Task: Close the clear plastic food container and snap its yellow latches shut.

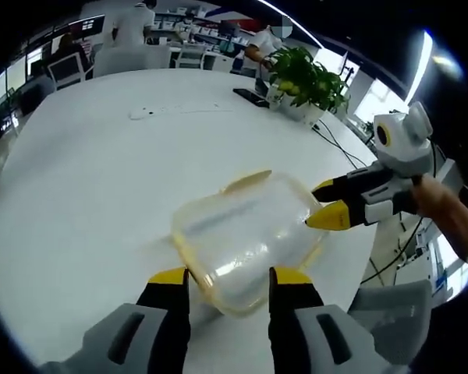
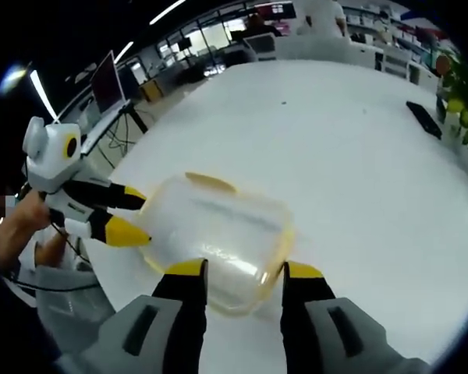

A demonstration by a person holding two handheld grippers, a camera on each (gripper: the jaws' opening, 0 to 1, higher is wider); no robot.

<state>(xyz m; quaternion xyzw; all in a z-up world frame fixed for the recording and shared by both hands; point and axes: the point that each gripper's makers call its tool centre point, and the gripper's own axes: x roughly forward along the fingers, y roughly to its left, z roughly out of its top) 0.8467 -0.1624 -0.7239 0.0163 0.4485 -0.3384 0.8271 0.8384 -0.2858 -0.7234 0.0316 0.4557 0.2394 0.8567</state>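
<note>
The clear plastic food container (image 1: 246, 238) sits on the white round table (image 1: 101, 171), near the edge closest to us. Its lid is on top already. The rim is yellow, and one yellow latch (image 1: 247, 181) sticks out flat on the far side in the left gripper view. In the right gripper view we see that sort of flap (image 2: 210, 182) on the far side too, so prob. not snapped yet.

We think the box is light & looks empty. The plastic is thin, smooth and a bit bendy, so it could slide on the table if we push from one side only. Best to press on the latches at the rim, not the middle of the lid, w/ one tong holding the box from the other side.

The left gripper (image 1: 228, 274) has its yellow tips spread wide, about as wide as the near end of the box. The tips are at the box rim; can't tell if they touch. It holds nothing.

The right gripper (image 2: 242, 269) is spread wide too, tips at its end of the box, holding nothing. In the left gripper view it comes in from the side (image 1: 325, 204), tips right at the box edge.

Farther off: a green plant (image 1: 306, 78), a dark phone (image 1: 250, 97), chairs and people.
</note>
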